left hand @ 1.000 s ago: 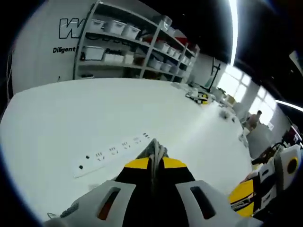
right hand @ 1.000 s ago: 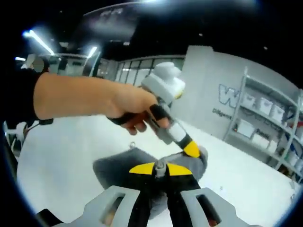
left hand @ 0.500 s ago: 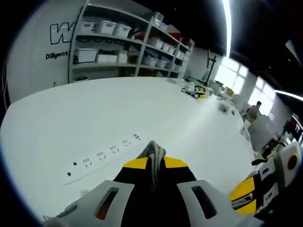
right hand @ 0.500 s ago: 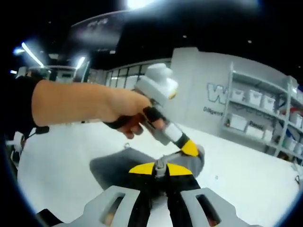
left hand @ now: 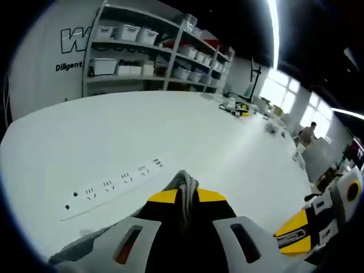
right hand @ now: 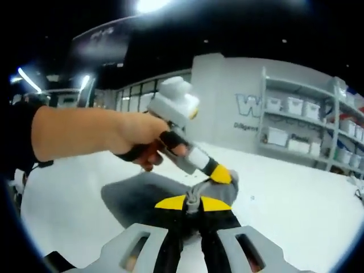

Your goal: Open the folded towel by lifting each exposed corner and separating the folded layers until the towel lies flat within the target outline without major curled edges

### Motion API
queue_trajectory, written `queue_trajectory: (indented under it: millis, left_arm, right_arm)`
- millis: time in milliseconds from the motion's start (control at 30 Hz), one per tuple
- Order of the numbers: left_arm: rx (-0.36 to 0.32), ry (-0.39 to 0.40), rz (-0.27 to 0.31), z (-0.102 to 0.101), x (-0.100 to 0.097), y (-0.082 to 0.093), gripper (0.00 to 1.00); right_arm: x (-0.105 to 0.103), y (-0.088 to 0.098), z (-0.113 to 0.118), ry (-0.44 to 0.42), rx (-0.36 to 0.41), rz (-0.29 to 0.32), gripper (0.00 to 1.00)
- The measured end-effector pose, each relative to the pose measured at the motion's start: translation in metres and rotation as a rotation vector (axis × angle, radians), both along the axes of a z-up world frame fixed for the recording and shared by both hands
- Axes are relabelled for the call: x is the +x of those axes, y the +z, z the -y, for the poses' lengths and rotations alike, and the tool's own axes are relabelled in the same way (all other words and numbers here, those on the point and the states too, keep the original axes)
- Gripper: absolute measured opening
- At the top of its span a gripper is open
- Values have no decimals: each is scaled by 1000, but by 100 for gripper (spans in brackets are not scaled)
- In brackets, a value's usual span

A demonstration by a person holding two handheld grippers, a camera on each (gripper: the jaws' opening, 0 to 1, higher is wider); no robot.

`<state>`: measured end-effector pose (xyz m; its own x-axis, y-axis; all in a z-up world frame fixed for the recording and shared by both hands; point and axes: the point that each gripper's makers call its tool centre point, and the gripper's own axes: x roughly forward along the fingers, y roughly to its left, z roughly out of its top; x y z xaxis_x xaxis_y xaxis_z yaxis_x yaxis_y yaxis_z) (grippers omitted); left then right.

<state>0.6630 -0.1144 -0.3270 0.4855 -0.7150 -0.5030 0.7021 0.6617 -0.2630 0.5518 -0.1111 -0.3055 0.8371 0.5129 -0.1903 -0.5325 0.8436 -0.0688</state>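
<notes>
Now both my jaws are clamped on grey towel [right hand: 149, 196] corners: left gripper [left hand: 184, 192] and right gripper [right hand: 193, 200]. Towel has lifted slightly higher off the white tabletop [left hand: 114, 142] since a second ago; power strip [left hand: 114, 185] slides leftward in view. Layers separating, not yet flat.

Towel [right hand: 139, 196] was plain grey, no pattern. Table [left hand: 170, 125] was white. Left gripper [left hand: 185, 196] had yellow tips over black, pale grey body; right gripper [right hand: 193, 202] matched. Power strip [left hand: 111, 187] was white with dark sockets. Shelf bins [left hand: 128, 32] looked white, though blurred.
</notes>
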Motion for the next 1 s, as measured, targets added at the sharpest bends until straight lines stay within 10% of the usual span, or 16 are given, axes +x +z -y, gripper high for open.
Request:
queue_trajectory:
  millis: [1000]
  left_arm:
    - [19, -22, 1, 48, 9, -43, 10]
  right_arm:
    - [-5, -54, 42, -87, 62, -106, 4]
